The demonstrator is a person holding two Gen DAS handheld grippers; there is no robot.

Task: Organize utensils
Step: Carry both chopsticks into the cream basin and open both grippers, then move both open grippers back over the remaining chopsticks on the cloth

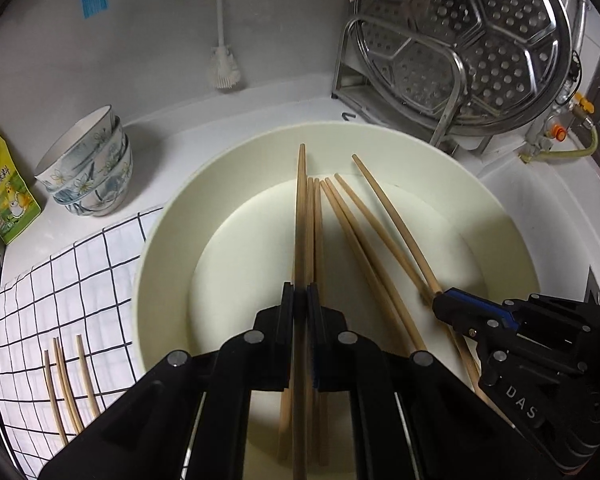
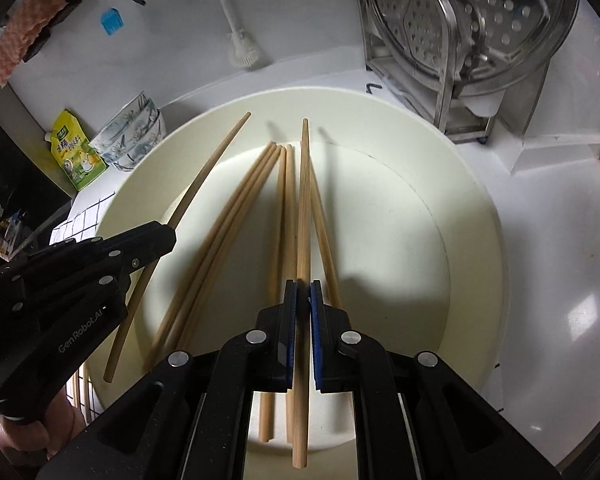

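A wide cream basin [image 1: 160, 240] holds several loose wooden chopsticks [image 1: 340, 216]. My left gripper [image 1: 300, 292] hangs over the basin, shut on one chopstick [image 1: 301, 200] that runs straight ahead between its pads. To its right, my right gripper [image 1: 436, 300] is shut on another chopstick [image 1: 384, 204] that slants up and to the left. In the right wrist view the right gripper [image 2: 303, 284] clamps its chopstick [image 2: 303, 184] above the loose ones [image 2: 236, 208]. The left gripper [image 2: 170, 234] holds its chopstick [image 2: 212, 160] at the basin's left side.
A checked cloth [image 1: 60, 280] lies left of the basin with three chopsticks [image 1: 66, 380] on it. Stacked floral bowls [image 1: 88, 164] and a green packet [image 1: 4, 192] stand at the far left. A steel steamer tray [image 1: 460, 40] leans in a rack behind. A white brush [image 1: 223, 68] hangs on the wall.
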